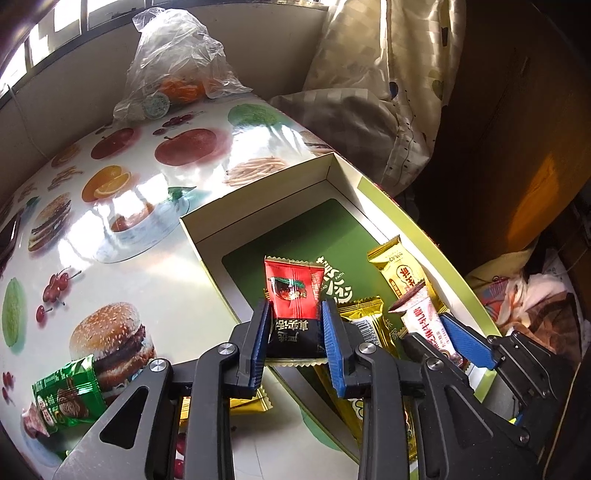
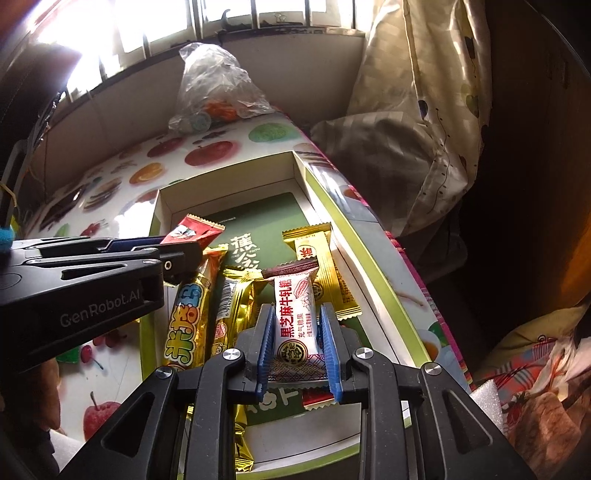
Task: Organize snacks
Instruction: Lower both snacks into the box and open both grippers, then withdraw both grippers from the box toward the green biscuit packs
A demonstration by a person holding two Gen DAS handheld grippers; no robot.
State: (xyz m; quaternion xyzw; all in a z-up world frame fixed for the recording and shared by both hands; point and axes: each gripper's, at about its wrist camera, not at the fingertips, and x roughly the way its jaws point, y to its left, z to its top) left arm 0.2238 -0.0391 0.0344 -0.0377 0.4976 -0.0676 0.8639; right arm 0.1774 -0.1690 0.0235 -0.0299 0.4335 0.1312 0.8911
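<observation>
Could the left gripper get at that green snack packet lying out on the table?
Probably yes, once freed: the green packet lies bare on the table, outside the box, with nothing over it. But the left gripper has a red and black packet between its fingers.

Daylight enters through the barred window (image 2: 207, 22) at the top of both views, blown out to white in the right wrist view. Strong glare streaks the glossy tabletop (image 1: 122, 206). The right side of each frame falls into deep shadow. Fisheye distortion bends the tabletop edge and the window bars. Foreground stays sharp; edges are softer and dim
</observation>
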